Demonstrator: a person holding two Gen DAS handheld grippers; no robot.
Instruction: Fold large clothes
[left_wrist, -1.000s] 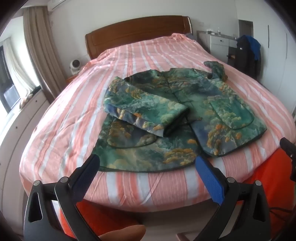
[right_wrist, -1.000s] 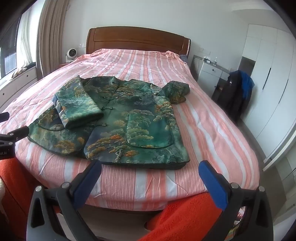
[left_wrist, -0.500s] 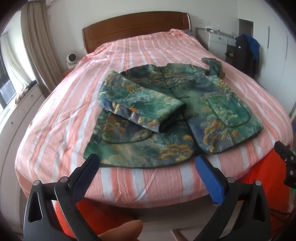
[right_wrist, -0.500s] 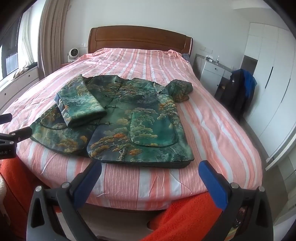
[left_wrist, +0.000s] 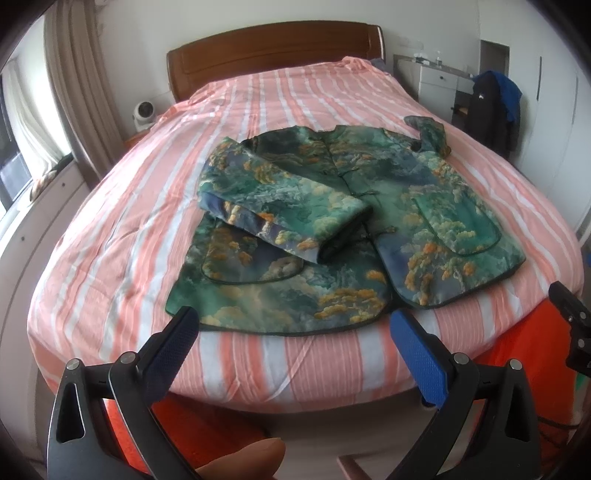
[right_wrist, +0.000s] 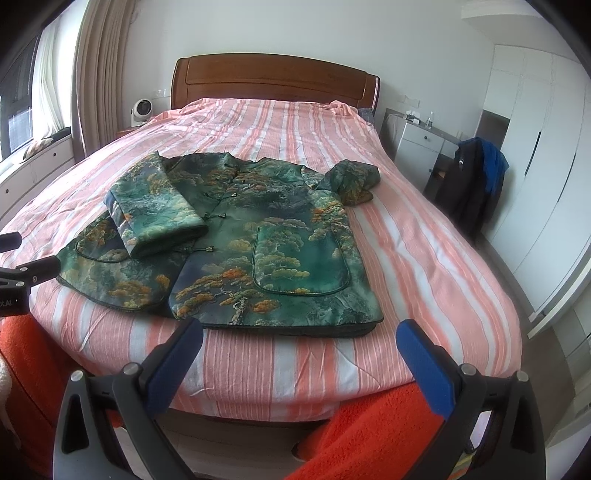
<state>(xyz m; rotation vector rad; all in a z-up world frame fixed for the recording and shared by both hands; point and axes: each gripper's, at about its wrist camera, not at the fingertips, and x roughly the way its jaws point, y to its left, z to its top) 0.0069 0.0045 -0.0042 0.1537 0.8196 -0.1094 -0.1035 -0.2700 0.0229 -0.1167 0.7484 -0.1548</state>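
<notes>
Both grippers' fingers (left_wrist: 184, 332) spread and empty short of the jacket (left_wrist: 369, 229); folded left sleeve (left_wrist: 280, 218) likely to slide off if hem tugged.

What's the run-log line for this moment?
stage: mid-fold | jacket: flat on bed, one sleeve folded across front, other sleeve bunched | left gripper: open, empty | right gripper: open, empty

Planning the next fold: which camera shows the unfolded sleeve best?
The right wrist view: the bunched sleeve lies in full view beside the jacket. The left wrist view shows it smaller and farther off.
</notes>
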